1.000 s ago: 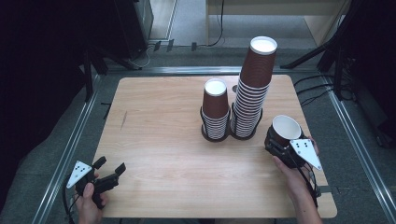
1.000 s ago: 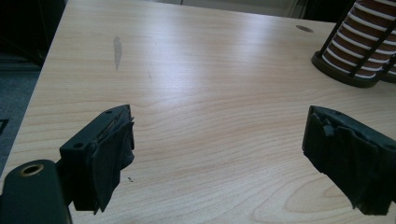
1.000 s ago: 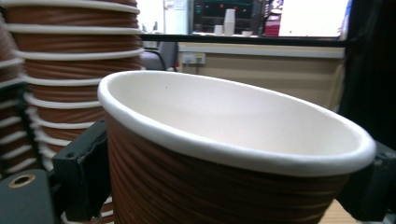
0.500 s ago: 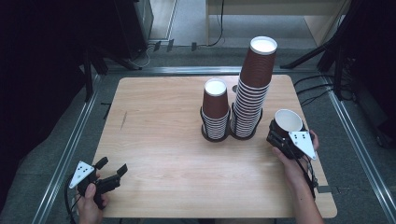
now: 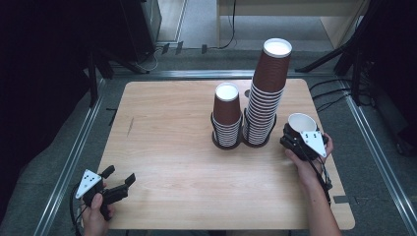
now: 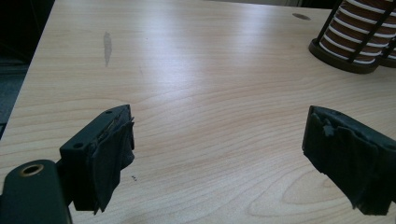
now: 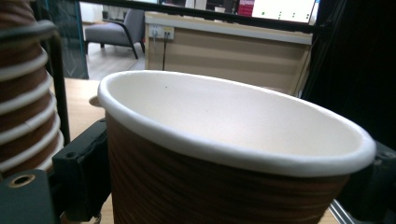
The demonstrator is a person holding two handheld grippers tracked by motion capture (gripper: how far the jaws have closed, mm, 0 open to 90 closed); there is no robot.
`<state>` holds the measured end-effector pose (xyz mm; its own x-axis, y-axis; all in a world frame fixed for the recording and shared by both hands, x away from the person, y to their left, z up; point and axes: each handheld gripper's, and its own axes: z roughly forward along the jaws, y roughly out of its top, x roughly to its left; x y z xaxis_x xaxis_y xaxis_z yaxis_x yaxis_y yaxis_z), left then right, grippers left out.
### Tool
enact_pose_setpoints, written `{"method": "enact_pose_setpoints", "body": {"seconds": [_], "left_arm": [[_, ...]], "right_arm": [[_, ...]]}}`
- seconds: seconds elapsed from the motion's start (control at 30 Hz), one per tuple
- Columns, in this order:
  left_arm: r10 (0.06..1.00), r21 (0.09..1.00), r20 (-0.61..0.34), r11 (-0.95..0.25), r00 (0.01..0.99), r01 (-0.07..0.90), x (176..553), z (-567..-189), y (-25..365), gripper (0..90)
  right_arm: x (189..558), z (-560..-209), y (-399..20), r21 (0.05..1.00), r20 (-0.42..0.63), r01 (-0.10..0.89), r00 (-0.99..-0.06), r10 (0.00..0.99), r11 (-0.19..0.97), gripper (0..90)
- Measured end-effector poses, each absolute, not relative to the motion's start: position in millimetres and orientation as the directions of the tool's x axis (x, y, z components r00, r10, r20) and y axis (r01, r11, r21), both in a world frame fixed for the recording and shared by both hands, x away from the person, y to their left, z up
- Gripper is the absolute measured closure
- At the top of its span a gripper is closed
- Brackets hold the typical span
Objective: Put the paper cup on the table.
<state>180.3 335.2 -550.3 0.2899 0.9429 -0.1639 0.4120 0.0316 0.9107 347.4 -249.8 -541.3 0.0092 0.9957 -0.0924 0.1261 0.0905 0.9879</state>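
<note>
R gripper [image 5: 295, 137]: clamped on paper cup [image 5: 301, 123], mouth up, held beside tall stack [image 5: 268, 93] at surface's [image 5: 172, 147] right edge; prob. so it can go on a stack.
L gripper [image 5: 118, 183]: released, nothing between jaws, parked at near-left corner, out of the way.
Short stack [image 5: 227, 115]: left of tall one, each in a holder ring to stay upright.
</note>
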Motion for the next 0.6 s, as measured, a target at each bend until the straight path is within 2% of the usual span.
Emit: {"method": "enact_pose_setpoints", "body": {"seconds": [0.17,0.43,0.6], "left_arm": [[0.943,0.91,-0.165,0.032,0.29,0.413,180,-550,335,9.5],[0.943,0.908,-0.163,0.029,0.289,0.419,181,-550,335,9.6],[0.944,0.907,-0.162,0.027,0.288,0.421,181,-551,334,9.5]], "right_arm": [[346,-544,-252,0.988,-0.095,0.126,0.01,0.995,0.093,8.7],[341,-542,-257,0.99,-0.005,0.14,-0.025,1.0,0.008,8.5],[336,-541,-256,0.988,0.002,0.151,-0.047,0.999,0.005,6.2]]}}
